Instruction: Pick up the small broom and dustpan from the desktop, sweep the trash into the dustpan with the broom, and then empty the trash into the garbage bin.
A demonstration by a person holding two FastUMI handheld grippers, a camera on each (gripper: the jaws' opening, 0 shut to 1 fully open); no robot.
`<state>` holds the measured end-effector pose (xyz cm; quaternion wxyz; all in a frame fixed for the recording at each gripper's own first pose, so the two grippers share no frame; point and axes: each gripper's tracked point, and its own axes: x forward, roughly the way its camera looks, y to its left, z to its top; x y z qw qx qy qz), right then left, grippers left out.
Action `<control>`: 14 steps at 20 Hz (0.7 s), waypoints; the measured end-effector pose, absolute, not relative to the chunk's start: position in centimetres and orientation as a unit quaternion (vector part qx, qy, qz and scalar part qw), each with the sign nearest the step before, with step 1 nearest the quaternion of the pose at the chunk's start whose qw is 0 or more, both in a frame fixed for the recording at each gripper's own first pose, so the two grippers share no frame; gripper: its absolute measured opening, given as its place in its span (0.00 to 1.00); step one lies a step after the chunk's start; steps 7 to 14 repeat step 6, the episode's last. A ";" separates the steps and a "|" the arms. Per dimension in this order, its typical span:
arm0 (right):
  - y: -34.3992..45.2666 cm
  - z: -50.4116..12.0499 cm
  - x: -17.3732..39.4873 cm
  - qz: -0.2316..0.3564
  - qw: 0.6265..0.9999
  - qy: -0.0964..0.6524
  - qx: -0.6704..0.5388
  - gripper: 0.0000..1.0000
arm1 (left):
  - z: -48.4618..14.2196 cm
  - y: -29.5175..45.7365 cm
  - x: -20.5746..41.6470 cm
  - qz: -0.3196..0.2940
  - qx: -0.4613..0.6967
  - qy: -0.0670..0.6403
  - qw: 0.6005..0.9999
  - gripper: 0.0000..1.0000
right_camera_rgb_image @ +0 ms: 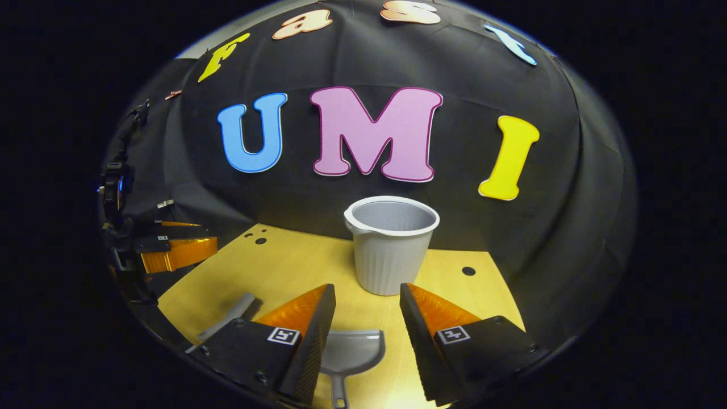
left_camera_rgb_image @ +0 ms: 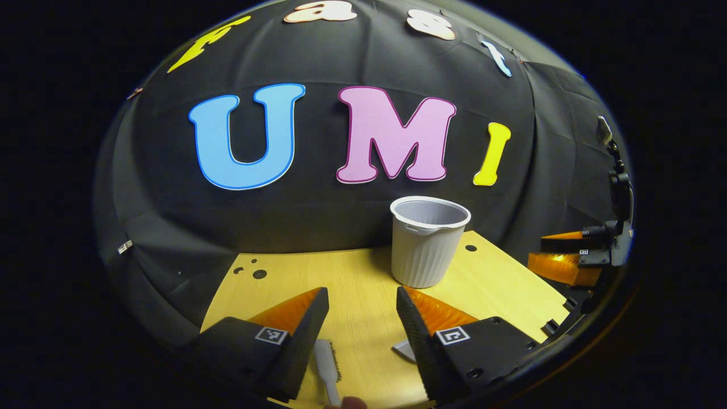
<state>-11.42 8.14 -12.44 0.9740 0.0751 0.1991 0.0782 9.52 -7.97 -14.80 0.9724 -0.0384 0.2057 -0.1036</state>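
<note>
A: Start nearest, in the left gripper view.

B: The left gripper (left_camera_rgb_image: pixel 362 307) has its jaws spread wide with nothing between them. Below the gap lies the small broom (left_camera_rgb_image: pixel 328 363), flat on the wooden desktop (left_camera_rgb_image: pixel 363 272), its handle running toward the bottom edge. A grey corner of the dustpan (left_camera_rgb_image: pixel 404 350) pokes out beside the right-hand finger.

A: And the right gripper view?

B: The right gripper (right_camera_rgb_image: pixel 366 304) is also wide open and holds nothing. The dustpan (right_camera_rgb_image: pixel 349 355) lies on the desktop (right_camera_rgb_image: pixel 295 267) right under the gap — pan toward the wall, handle toward the camera. The broom (right_camera_rgb_image: pixel 230 318) lies off to the left, partly hidden behind the finger.

A: Further back?

B: The garbage bin (left_camera_rgb_image: pixel 427 241) — a pale ribbed one — stands upright near the desktop's far edge, well apart from both tools; it sits just past the fingertips in the right gripper view (right_camera_rgb_image: pixel 389 244). Each view catches the other gripper at its edge, over the desktop's side.
</note>
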 end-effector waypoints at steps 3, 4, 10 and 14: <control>8.3 -12.3 -11.6 0.072 0.975 0.192 0.081 0.88 | -14.2 -8.0 9.7 -0.103 -0.037 0.185 0.977 0.86; 8.1 -12.5 -11.6 0.067 0.976 0.192 0.082 0.90 | -14.5 -8.2 9.7 -0.109 -0.037 0.190 0.975 0.87; 8.5 -13.0 -11.7 0.063 0.974 0.197 0.093 0.92 | -15.0 -8.6 9.5 -0.115 -0.049 0.200 0.972 0.87; 8.5 -13.0 -11.7 0.063 0.974 0.197 0.093 0.92 | -15.0 -8.6 9.5 -0.115 -0.049 0.200 0.972 0.87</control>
